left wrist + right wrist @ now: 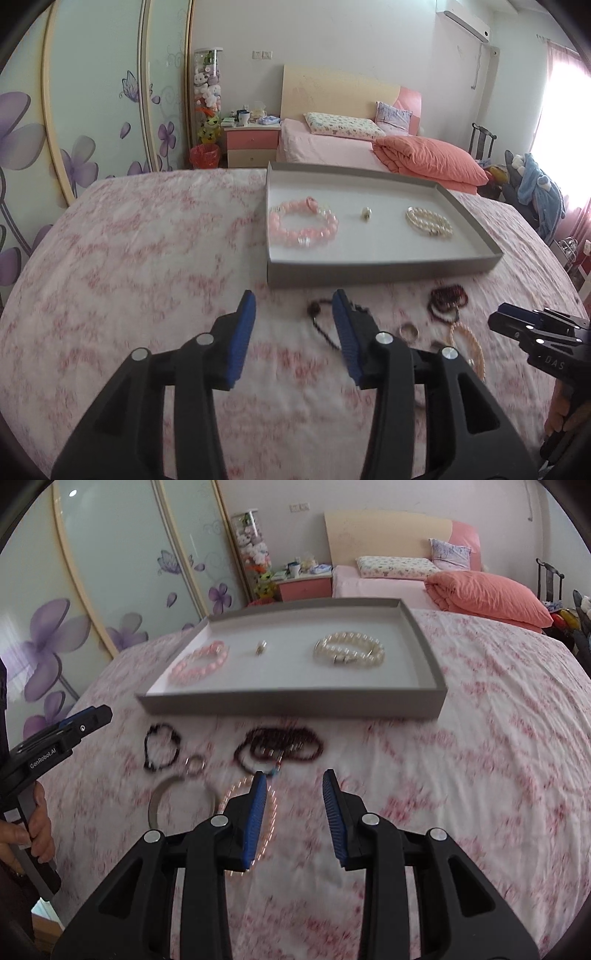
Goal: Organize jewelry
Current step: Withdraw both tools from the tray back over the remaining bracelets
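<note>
Three pieces already in the gray tray (295,705): pink bead bracelet (199,662) at its left, small ring (261,648) in the middle, white pearl bracelet (349,650) at the right. Five more waiting on the flowered bedspread (461,775) just in front of the tray: black bead bracelet (161,747), small metal ring (195,764), dark red bead strand (280,746), silver bangle (181,801), thin pink bead loop (247,812). Under halfway, judging by the count.

Left gripper (293,301) held low over the bedspread, spread wide and holding nothing, right finger partly covering the black bead bracelet (321,314). Right gripper (294,779) likewise low, aimed toward the tray, spread apart and empty, left finger over the thin pink bead loop and near the dark red strand. Neither pinching anything yet; blurry near the cloth, so contact hard to judge.
</note>
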`<state>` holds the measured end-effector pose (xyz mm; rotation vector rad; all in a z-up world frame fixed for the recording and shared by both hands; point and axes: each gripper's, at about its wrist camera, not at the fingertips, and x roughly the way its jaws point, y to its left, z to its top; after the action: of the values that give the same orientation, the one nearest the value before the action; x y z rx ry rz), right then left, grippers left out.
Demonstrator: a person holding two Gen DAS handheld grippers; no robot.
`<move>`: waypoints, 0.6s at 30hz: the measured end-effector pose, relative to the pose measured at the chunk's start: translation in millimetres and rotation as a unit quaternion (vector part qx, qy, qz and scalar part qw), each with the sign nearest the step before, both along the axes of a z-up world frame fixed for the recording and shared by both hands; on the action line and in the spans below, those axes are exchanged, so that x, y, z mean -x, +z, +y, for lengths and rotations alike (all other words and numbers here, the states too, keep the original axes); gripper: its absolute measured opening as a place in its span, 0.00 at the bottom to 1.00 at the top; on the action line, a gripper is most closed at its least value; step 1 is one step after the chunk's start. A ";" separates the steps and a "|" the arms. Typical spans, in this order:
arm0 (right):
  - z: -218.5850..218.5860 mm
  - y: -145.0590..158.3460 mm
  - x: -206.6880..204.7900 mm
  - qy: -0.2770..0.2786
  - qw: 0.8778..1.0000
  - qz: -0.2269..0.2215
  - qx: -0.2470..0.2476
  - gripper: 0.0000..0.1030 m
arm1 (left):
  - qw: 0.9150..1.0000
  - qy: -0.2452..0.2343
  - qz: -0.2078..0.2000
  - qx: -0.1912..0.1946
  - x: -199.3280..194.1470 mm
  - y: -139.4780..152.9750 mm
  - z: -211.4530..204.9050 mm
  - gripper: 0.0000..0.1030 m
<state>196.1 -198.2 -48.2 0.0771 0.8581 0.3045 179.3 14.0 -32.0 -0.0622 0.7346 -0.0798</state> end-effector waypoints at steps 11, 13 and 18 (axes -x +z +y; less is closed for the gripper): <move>20.6 -17.9 9.1 0.019 0.999 0.016 0.040 0.18 | 0.999 -0.028 0.017 0.005 22.7 -9.4 -13.4 0.50; 23.7 -18.4 11.9 0.020 0.998 0.012 0.055 0.14 | 0.999 -0.033 0.020 0.006 22.2 -9.2 -17.4 0.50; 25.5 -20.0 18.3 0.018 0.996 -0.004 0.089 0.07 | 0.999 -0.047 0.026 0.007 22.5 -11.2 -30.1 0.56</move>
<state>177.8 -172.7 -68.2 -0.1049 0.8762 0.2607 156.7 -16.0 -43.2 -0.0431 0.7887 -0.1736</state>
